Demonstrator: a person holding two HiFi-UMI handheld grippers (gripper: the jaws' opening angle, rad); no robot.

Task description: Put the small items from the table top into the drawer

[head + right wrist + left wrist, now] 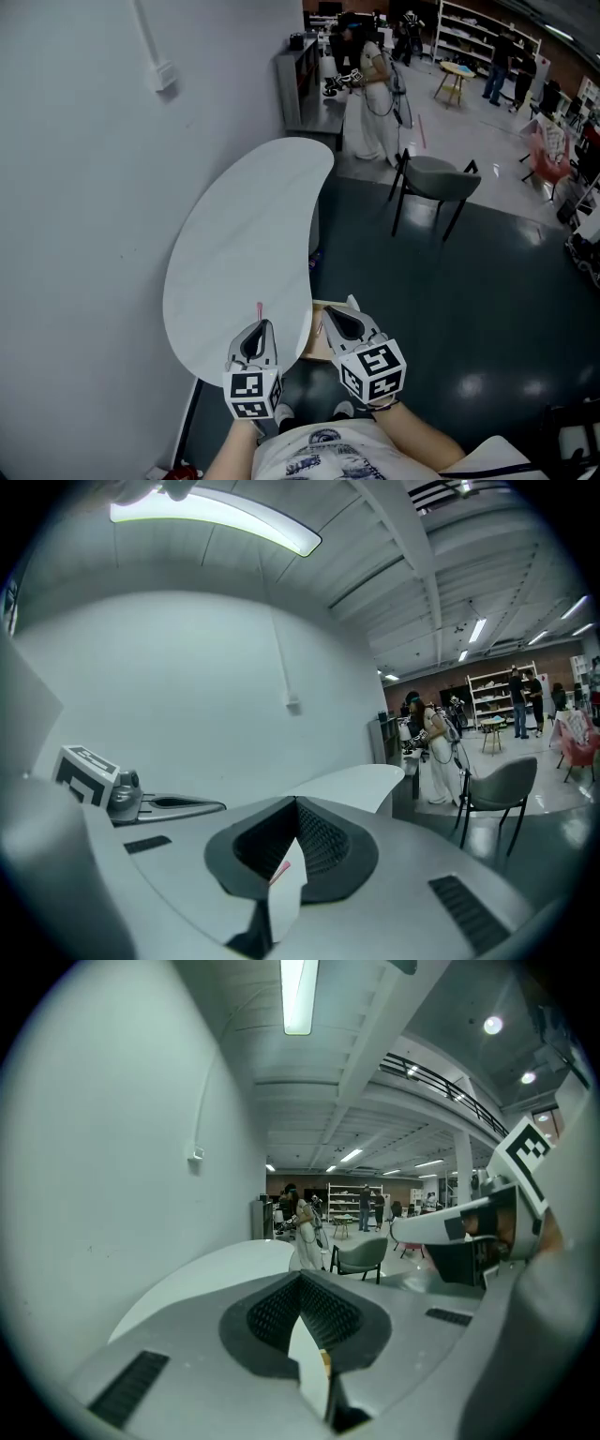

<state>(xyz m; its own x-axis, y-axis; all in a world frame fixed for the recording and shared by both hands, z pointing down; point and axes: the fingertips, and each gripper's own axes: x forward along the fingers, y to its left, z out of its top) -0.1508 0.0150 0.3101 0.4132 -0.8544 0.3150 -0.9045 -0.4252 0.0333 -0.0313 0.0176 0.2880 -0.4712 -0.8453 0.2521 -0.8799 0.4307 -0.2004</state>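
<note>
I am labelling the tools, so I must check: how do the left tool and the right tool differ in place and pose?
The left tool is over the near edge of the table, by a pink stick; the right tool is past that edge, over the drawer. In the head view the left tool points almost straight ahead; the right tool slants toward the left one. Both are shut and empty.
</note>
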